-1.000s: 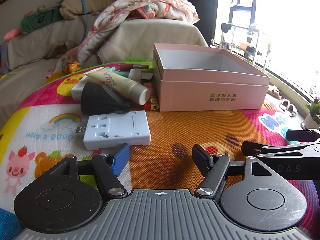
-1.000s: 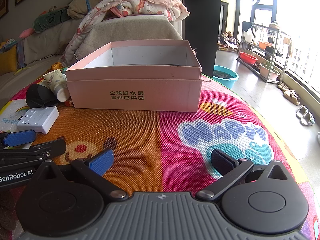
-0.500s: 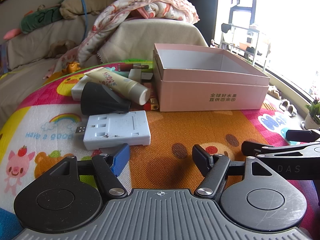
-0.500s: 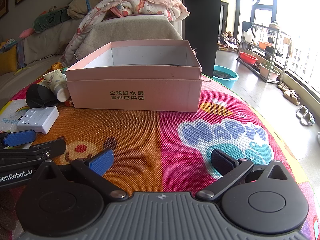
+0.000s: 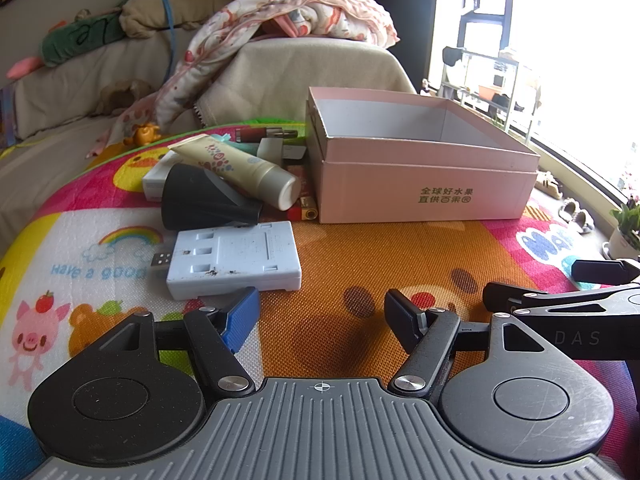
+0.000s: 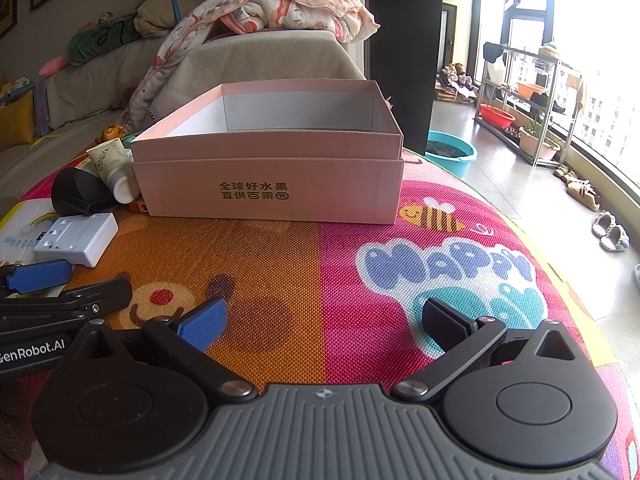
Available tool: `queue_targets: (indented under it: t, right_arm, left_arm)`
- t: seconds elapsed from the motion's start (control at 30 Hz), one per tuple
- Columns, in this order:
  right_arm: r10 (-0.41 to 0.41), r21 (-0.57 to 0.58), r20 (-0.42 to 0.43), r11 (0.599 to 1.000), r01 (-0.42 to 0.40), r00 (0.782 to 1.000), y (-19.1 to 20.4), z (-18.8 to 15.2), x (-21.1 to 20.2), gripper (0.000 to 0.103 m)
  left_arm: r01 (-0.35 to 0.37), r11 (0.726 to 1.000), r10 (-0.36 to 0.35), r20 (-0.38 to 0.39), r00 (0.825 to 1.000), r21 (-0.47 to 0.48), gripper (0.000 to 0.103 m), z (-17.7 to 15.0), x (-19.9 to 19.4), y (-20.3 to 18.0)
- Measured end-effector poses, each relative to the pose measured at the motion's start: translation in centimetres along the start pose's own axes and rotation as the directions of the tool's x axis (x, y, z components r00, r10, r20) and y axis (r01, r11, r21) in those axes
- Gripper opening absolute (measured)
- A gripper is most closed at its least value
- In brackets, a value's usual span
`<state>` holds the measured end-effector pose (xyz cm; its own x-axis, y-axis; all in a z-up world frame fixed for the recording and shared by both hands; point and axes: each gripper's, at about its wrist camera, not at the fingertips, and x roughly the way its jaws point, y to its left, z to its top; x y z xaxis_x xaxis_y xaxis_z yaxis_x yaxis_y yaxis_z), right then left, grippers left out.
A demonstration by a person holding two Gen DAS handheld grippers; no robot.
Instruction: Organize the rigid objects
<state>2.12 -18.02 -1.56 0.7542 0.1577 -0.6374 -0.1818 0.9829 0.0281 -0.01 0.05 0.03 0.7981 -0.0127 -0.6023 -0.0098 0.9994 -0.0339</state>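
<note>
Cartoon-print play mat (image 5: 400,256) carrying: pink box (image 5: 420,196), white adapter (image 5: 236,260), black cone-shaped piece (image 5: 200,200), cream tube (image 5: 240,168) resting on it.

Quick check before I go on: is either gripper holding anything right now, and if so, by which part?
Nothing is held. The left gripper and right gripper are both open over the mat, with only bare mat between their fingers.

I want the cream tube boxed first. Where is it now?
In the left wrist view the tube lies left of the pink box, propped on the black cone, behind the white adapter.
</note>
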Motion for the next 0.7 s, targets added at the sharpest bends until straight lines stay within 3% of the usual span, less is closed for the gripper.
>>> queue_targets:
  t: [0.7]
  right_arm:
    - [-0.002, -0.002, -0.001, 1.000, 0.002, 1.000, 0.01, 0.06, -0.03, 0.103]
  left_arm:
    - [-0.006, 1.000, 0.006, -0.001, 1.000, 0.007, 0.074, -0.11, -0.01, -0.28]
